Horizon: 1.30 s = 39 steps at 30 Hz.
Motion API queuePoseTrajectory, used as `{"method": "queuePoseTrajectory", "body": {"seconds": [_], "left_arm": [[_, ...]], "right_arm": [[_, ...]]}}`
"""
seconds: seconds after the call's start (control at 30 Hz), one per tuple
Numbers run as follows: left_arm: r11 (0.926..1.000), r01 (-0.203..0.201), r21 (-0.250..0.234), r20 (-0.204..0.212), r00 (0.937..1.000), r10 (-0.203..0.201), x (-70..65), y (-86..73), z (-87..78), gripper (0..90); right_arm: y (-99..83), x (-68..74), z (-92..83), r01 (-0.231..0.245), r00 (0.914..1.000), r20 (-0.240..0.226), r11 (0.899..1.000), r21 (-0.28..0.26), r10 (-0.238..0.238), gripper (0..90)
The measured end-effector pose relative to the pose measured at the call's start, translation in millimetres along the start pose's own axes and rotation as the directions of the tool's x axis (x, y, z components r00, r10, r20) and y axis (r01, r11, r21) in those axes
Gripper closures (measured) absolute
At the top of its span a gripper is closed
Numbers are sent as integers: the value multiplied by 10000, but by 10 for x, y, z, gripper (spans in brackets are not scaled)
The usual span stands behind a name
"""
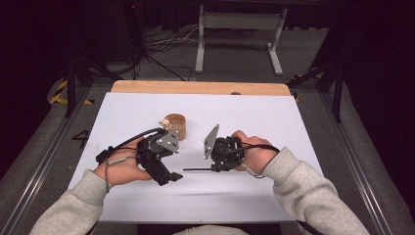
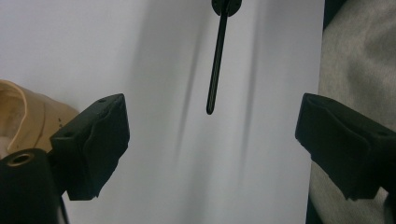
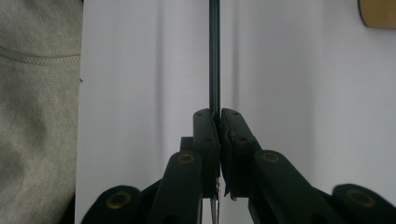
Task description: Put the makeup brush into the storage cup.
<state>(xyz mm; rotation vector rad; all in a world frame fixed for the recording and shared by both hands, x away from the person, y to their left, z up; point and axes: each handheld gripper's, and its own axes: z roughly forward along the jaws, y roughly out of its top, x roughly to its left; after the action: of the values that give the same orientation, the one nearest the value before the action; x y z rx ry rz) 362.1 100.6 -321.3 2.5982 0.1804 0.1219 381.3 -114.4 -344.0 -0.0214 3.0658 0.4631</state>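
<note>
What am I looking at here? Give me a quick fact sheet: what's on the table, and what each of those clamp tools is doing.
Surface: white table top with a wooden strip along its far edge
Left gripper: jaws wide apart, holding nothing, pointed toward the rod's free end
Right gripper: jaws shut on a thin black rod
Rod: sticks out from the right gripper toward the left one, tip free
Other item: wooden ring, just beyond the left gripper
Person: grey sleeves, one gripper in each hand
</note>
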Motion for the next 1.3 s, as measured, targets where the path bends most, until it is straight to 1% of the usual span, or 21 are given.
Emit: {"method": "queuePoseTrajectory", "body": {"seconds": [0.03,0.07,0.17,0.23,0.27,0.33,0.47,0.5,0.53,0.6,0.67,0.8,0.9,0.93,1.0,1.1,1.17,1.2,1.23,1.27,1.3], "left_arm": [[10000,0,0,0,10000,0,0,0,0,115],[9999,-91,55,59,9999,91,5,16,5,115],[9997,-173,179,213,9996,169,13,39,8,159],[9999,-153,20,380,9992,152,25,52,0,172],[9999,-150,-9,406,9991,150,27,59,4,182],[9997,-240,13,414,9989,239,32,74,24,186],[9991,-322,268,484,9984,308,33,104,74,195],[9990,-323,301,506,9982,307,38,105,85,194],[9988,-355,332,514,9981,338,50,106,93,193],[9994,-246,258,647,9976,229,73,95,119,194],[9993,-246,265,675,9975,228,81,92,136,202],[9978,-263,604,793,9966,214,75,114,204,218],[9974,-316,646,821,9963,262,81,126,219,227],[9974,-302,651,824,9963,248,80,130,230,238],[9972,-278,699,834,9963,219,80,136,245,264],[9944,-420,972,825,9960,340,80,149,281,288],[9936,-441,1036,828,9959,356,76,152,305,327],[9932,-410,1088,832,9960,320,72,153,315,327],[9926,-427,1140,883,9956,327,72,155,327,344],[9919,-371,1211,904,9956,262,69,155,331,372],[9907,-425,1293,977,9948,299,70,158,340,405]], "right_arm": [[0,0,0,0,10000,0,10000,0,0,856],[-5,2,-4,-88,10000,-14,10000,39,88,856],[-5,2,3,-90,10000,-14,9999,46,90,856],[-3,9,14,-114,9999,-7,9999,32,114,856],[-2,5,21,-5,10000,-25,10000,9,5,856],[2,11,26,-2,10000,-9,10000,34,2,856],[11,14,20,-89,9999,-56,9999,80,90,856],[13,-4,29,120,9999,-5,9999,-35,-120,856],[13,-3,30,87,10000,-6,10000,-29,-87,856],[11,-4,38,85,10000,-46,9999,-76,-86,856],[10,-3,47,54,10000,-58,10000,-67,-54,856],[15,-10,56,44,10000,-66,9999,-121,-45,856],[20,-9,52,28,10000,-61,9999,-142,-29,856],[24,-14,52,102,9999,-74,9998,-182,-103,856],[31,-9,49,68,9999,-135,9996,-267,-71,856],[36,-8,53,84,9998,-152,9994,-342,-89,856],[41,-9,57,57,9999,-152,9992,-384,-63,856],[41,-9,57,57,9999,-152,9992,-384,-63,856],[42,-12,61,97,9999,-111,9990,-432,-101,856],[43,-4,59,-18,9999,-153,9993,-385,13,856],[45,-7,58,7,9998,-176,9993,-363,-13,856]]}}
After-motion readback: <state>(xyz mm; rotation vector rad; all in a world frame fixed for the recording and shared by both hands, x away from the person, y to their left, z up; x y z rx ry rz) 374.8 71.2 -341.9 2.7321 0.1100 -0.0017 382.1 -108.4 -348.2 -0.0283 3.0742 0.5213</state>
